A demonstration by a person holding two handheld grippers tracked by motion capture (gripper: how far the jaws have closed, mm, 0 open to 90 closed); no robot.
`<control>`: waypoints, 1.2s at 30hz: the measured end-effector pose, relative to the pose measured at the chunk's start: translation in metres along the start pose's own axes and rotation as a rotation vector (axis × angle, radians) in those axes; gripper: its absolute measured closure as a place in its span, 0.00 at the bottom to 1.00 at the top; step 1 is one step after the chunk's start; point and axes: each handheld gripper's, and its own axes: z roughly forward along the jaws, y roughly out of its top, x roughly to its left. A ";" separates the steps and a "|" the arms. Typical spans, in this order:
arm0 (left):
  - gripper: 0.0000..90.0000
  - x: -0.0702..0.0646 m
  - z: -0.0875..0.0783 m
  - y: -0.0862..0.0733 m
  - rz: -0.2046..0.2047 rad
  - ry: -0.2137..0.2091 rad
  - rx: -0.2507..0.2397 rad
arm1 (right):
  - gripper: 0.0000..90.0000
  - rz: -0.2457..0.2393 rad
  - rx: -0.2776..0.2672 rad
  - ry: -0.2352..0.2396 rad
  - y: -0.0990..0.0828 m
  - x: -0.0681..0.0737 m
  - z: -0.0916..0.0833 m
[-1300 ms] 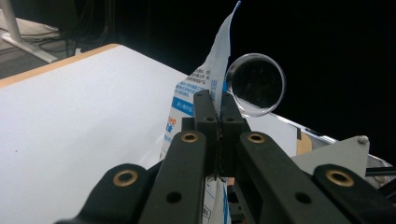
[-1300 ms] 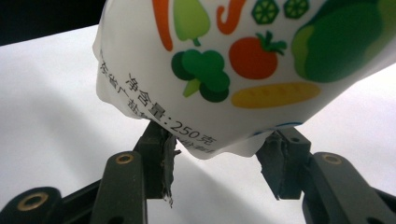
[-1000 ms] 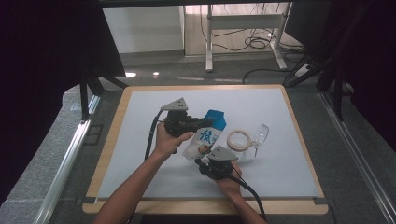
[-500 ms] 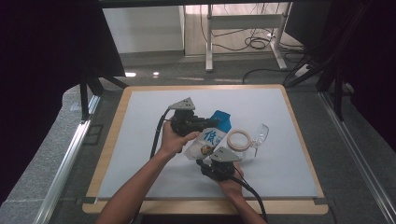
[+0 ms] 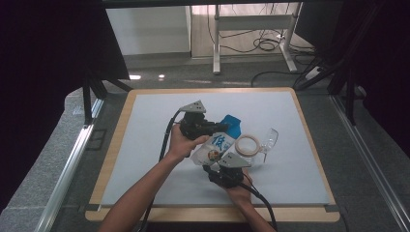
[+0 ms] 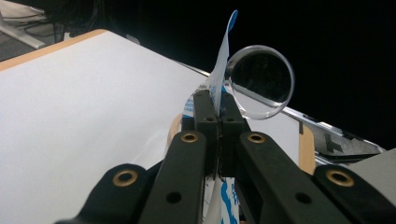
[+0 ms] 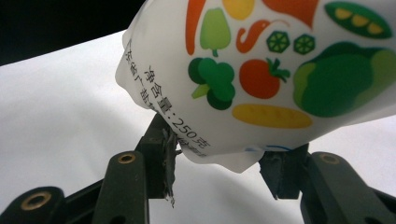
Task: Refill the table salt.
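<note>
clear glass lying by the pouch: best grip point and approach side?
Judging from the high view, the clear glass lies tipped on its side, its round mouth facing the pouch and tape roll. I'd probably take it across the body, jaws spanning its width, coming from above on the far right side, where the mat is bare. The rim side is crowded by the roll and pouch.

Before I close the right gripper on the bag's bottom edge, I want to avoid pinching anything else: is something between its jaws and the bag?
Nothing visible. In the right gripper view the right gripper stands open, the bag hanging just above and between its jaws, with bare white mat behind. The left gripper pinches the bag's upper edge.
</note>
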 end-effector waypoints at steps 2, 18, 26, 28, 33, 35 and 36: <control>1.00 0.000 0.001 0.001 -0.004 -0.001 0.005 | 0.57 0.002 0.001 0.001 0.000 0.000 0.000; 1.00 -0.004 0.014 0.009 0.009 -0.001 0.041 | 0.58 0.037 -0.014 0.000 -0.001 -0.005 -0.003; 1.00 -0.006 0.013 0.010 0.016 0.000 0.046 | 0.58 0.036 -0.022 -0.003 -0.001 -0.005 -0.002; 1.00 -0.005 0.014 0.010 0.014 0.003 0.049 | 0.58 0.041 -0.023 0.004 0.000 -0.005 -0.002; 1.00 -0.004 0.016 0.012 0.016 0.011 0.064 | 0.58 0.054 -0.023 0.026 0.000 -0.006 -0.002; 1.00 -0.004 0.018 0.013 0.020 0.014 0.071 | 0.59 0.061 -0.028 0.037 -0.001 -0.007 -0.002; 1.00 -0.005 0.018 0.014 0.021 0.013 0.074 | 0.59 0.059 -0.029 0.039 -0.001 -0.007 -0.003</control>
